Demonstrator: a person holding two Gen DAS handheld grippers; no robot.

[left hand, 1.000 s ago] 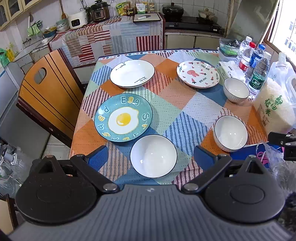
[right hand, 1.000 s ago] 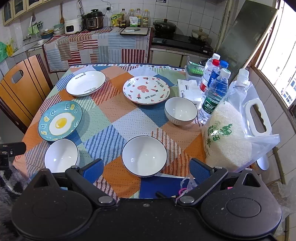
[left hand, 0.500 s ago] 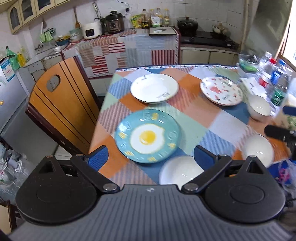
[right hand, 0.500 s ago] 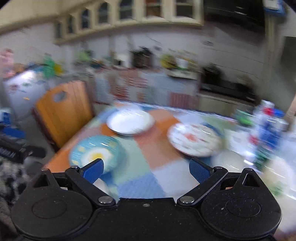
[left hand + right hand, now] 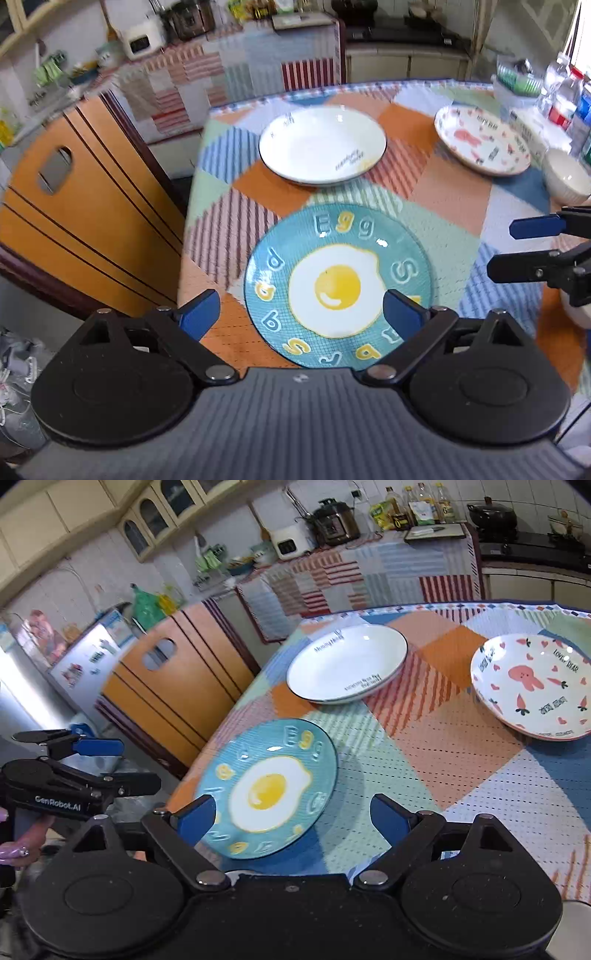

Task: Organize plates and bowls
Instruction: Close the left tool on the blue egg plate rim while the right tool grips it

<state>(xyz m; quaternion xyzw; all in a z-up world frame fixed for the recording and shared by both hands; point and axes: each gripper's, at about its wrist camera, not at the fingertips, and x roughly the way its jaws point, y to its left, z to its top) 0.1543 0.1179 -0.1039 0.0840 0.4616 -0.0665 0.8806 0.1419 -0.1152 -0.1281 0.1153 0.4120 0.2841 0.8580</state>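
Note:
A teal plate with a fried-egg picture (image 5: pixel 338 291) (image 5: pixel 267 788) lies near the table's left front edge. My left gripper (image 5: pixel 301 314) is open and hovers over its near side, apart from it. My right gripper (image 5: pixel 293 814) is open and empty, just above the plate's near right rim. A white plate (image 5: pixel 322 144) (image 5: pixel 347 668) sits behind it. A bunny-print plate (image 5: pixel 482 140) (image 5: pixel 533 686) lies at the far right. A white bowl (image 5: pixel 567 177) stands beside it. Each gripper shows in the other's view, the right (image 5: pixel 532 245) and the left (image 5: pixel 110 762).
The table wears a patchwork cloth (image 5: pixel 424 192). A wooden chair (image 5: pixel 85 206) stands against its left side. Water bottles (image 5: pixel 569 99) and a green basket (image 5: pixel 517 79) crowd the far right corner. A covered counter with appliances (image 5: pixel 332 520) runs behind.
Both grippers have swung left and moved in over the egg plate. The near white bowls have dropped out of view. Both stay open.

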